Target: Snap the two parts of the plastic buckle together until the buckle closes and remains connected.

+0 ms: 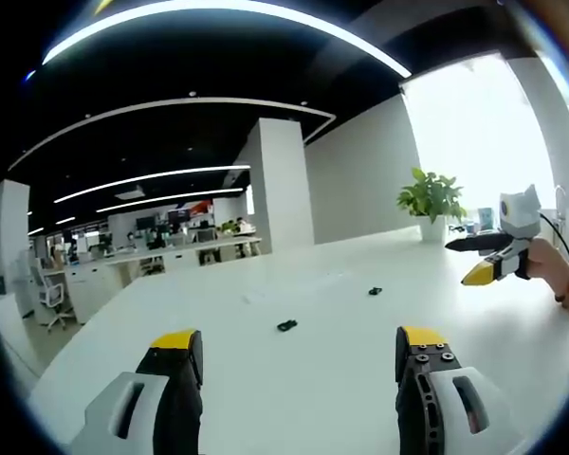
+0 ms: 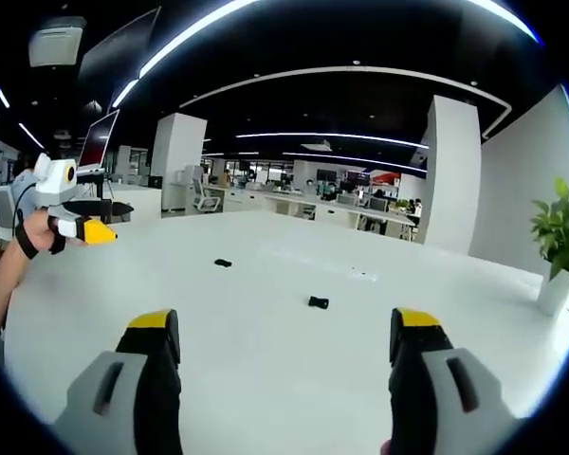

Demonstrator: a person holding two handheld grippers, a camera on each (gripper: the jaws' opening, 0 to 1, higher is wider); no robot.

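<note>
Both tongs (image 1: 296, 353) (image 2: 283, 332) spread, well short of separated buckle halves (image 1: 286, 325) (image 1: 375, 291).

white table (image 1: 341, 379), two buckle parts (image 1: 286, 325) apart

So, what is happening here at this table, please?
A person holds a two-jaw gripper in each hand above a white table. The left gripper and right gripper are both open and hold nothing. The two black buckle parts lie apart on the table, not yet touched or joined.
</note>
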